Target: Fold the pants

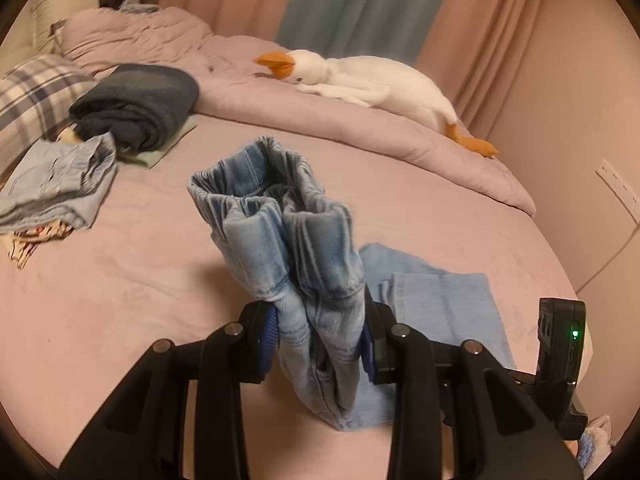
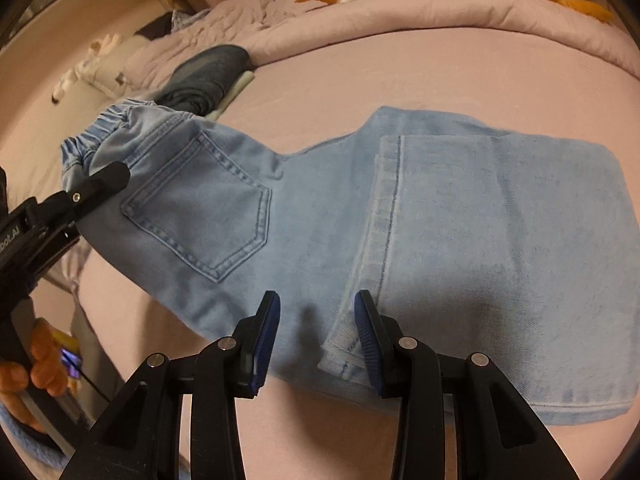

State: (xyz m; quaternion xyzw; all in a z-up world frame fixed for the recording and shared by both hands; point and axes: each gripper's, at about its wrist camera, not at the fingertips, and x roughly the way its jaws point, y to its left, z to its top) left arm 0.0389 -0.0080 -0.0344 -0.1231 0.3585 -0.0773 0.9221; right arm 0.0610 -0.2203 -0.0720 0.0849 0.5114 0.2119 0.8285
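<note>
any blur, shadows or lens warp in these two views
Left wrist view: warm, dim indoor light, a dark round fisheye border, the bed edge bowed, and the jeans sharp enough to show seams. Right wrist view: the same curved warp, the right gripper casting a soft shadow on the denim, and the white clutter at upper left smeared and unclear.

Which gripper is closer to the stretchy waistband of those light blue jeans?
Left. The left gripper clamps the jeans just below the waistband; the right gripper hangs open over the folded leg hems, at the far end.
</note>
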